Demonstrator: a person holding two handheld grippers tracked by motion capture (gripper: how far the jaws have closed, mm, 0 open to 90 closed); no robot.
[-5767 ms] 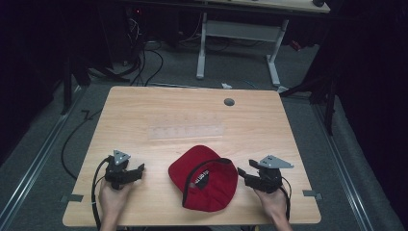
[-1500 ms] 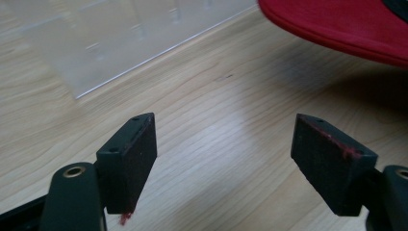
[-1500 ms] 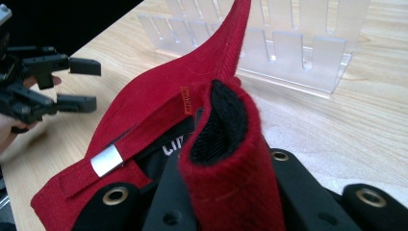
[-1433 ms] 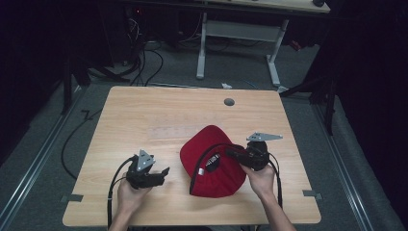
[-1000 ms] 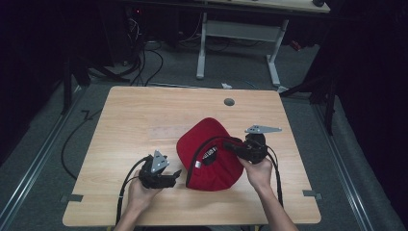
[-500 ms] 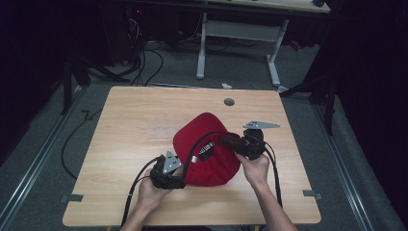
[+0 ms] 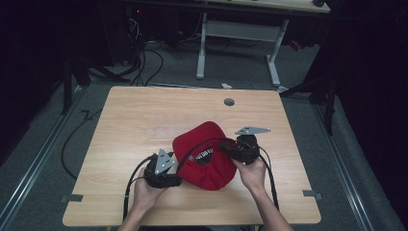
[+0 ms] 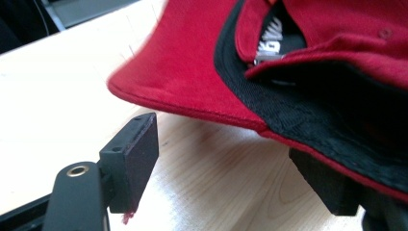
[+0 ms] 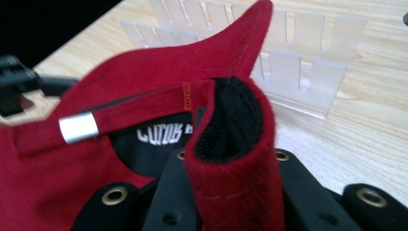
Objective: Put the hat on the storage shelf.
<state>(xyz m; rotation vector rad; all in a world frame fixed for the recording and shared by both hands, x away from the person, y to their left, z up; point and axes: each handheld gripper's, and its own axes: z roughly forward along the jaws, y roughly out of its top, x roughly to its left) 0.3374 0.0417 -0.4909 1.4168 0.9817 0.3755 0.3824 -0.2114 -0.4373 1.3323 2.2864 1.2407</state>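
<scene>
A red cap (image 7: 208, 161) with a black inner band lies at the table's near middle, its back edge raised. My right gripper (image 7: 227, 148) is shut on a fold of the cap's back rim (image 9: 231, 192), beside the strap with its silver buckle (image 9: 79, 127). My left gripper (image 7: 177, 179) is at the cap's near left side. In the left gripper view its jaws (image 8: 226, 168) stand open, low over the wood. The red brim (image 8: 192, 82) hangs just above and between them, touching neither pad as far as I can tell.
A clear plastic slotted rack (image 9: 308, 67) stands on the table just beyond the cap. A round cable hole (image 7: 229, 102) sits near the far edge of the wooden table (image 7: 134, 120). Cables trail from both grippers toward the near edge.
Since the earliest frame the right gripper has taken the cap's back rim and carried it toward the table's middle. The left gripper has slid right up to the brim. Over the last half second little moved.
</scene>
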